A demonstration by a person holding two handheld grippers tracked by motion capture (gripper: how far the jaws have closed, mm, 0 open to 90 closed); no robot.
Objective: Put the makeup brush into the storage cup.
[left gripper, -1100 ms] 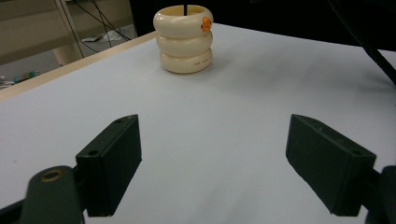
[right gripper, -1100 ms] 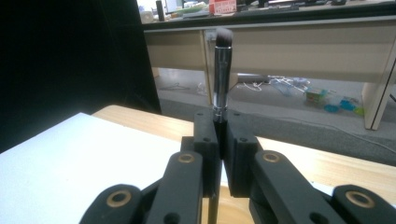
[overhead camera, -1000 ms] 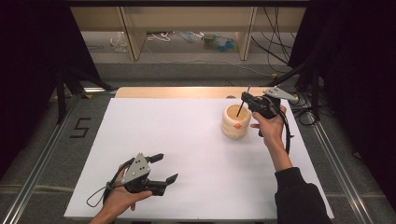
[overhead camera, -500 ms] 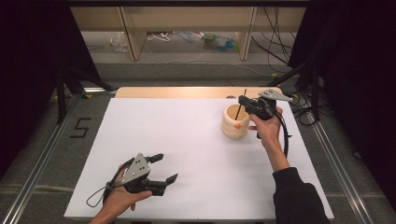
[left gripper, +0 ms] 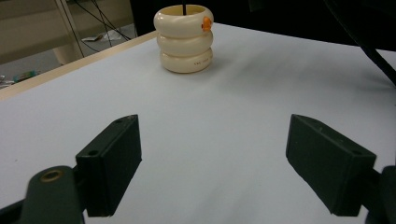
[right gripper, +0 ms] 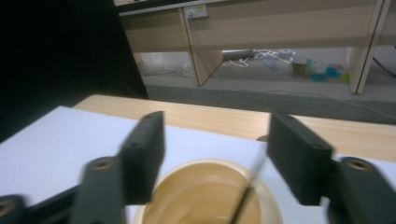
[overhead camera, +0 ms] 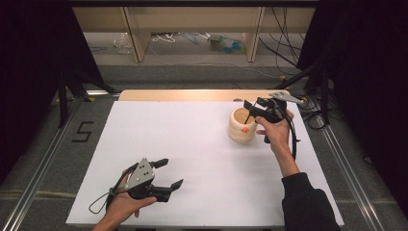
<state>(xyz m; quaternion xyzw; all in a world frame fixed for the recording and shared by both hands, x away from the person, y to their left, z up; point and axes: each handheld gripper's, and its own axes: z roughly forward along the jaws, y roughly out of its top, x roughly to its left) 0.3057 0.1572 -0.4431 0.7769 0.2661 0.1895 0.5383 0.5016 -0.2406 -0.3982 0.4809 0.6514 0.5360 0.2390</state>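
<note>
A cream ribbed pot (overhead camera: 242, 126) with an orange spot stands at the far right of the white table sheet (overhead camera: 192, 144). A thin black stick (overhead camera: 247, 115) leans inside it. My right gripper (overhead camera: 254, 104) hovers just above the pot's rim; its jaws have just been opening and now stand apart. In the right gripper view the blurred stick (right gripper: 245, 196) rises from the pot (right gripper: 210, 196) between the jaws (right gripper: 215, 144), near the right-hand one, with no pad pressing on it. My left gripper (overhead camera: 172, 173) rests open and empty at the front left, facing the pot (left gripper: 183, 39).
A wooden strip (overhead camera: 192, 95) runs along the table's far edge, with shelf legs (overhead camera: 137, 33) and loose cables on the floor behind it. Metal rails flank the table. A "5" mark (overhead camera: 82, 131) lies on the floor at the left.
The right gripper's jaws have opened off the black stick, which now leans in the pot. Neither hand has shifted, and the left gripper looks the same.
</note>
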